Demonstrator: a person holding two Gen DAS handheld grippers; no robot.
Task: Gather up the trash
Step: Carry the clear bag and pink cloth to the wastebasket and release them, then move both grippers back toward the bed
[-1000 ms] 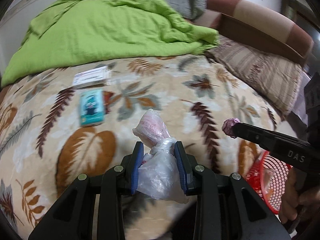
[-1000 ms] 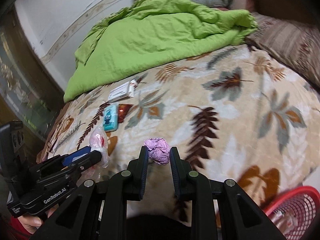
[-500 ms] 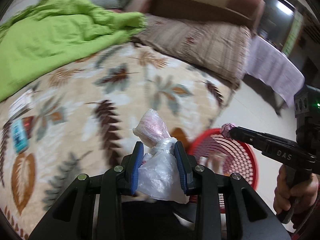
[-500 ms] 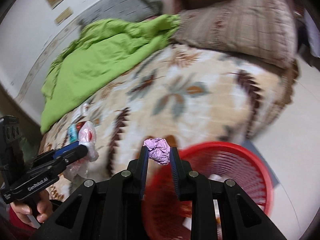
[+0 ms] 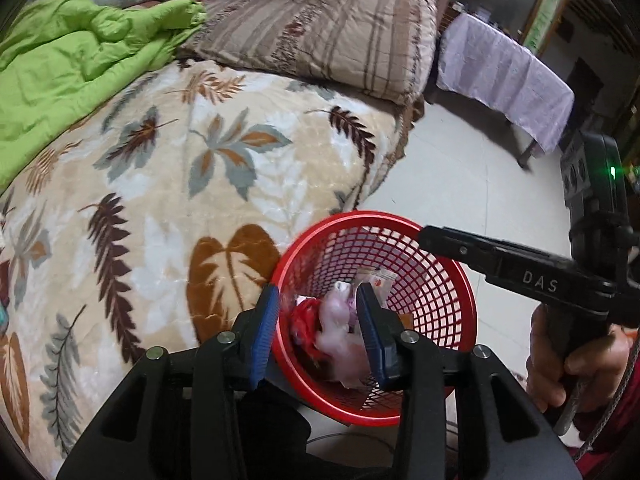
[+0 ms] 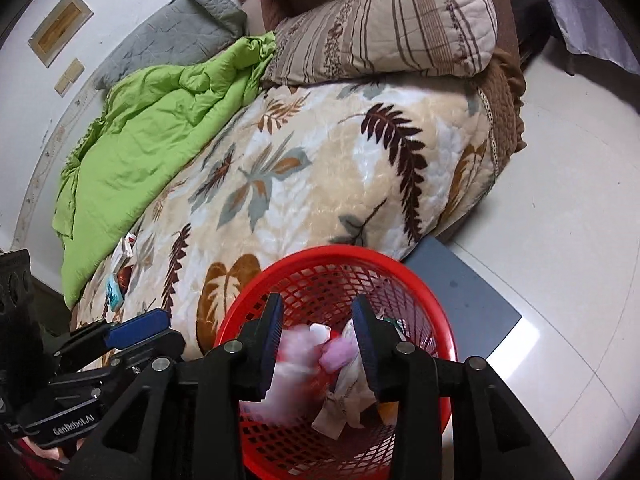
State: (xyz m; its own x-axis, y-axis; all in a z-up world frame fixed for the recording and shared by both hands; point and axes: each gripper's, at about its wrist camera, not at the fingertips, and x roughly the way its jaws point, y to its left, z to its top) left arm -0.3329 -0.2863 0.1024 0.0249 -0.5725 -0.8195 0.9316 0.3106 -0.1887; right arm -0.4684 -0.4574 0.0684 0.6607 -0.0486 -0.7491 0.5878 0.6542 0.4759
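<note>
A red mesh basket (image 5: 460,280) (image 6: 404,268) stands on the floor against the bed. My left gripper (image 5: 318,320) hangs over it, jaws opening; the clear plastic bag (image 5: 340,336) is blurred between the blue pads, loose from them and dropping in. My right gripper (image 6: 318,320) is over the same basket, jaws opening too; the purple paper wad (image 6: 338,354) falls free beside its right finger, next to the blurred plastic bag (image 6: 296,356). In the left wrist view the right gripper (image 5: 426,238) reaches in over the rim. A teal packet (image 6: 114,292) and a white box (image 6: 128,246) lie on the bed.
The leaf-patterned bedspread (image 5: 160,184) carries a green quilt (image 5: 60,64) and a striped pillow (image 5: 340,36). A grey mat (image 6: 460,292) lies on the pale floor beside the basket. A table under a lilac cloth (image 5: 504,68) stands further off. A hand (image 5: 568,364) holds the right gripper.
Both grippers swung from over the bed to above the red basket. Their jaws have parted, and the plastic bag and the purple wad have left the pads and are dropping.
</note>
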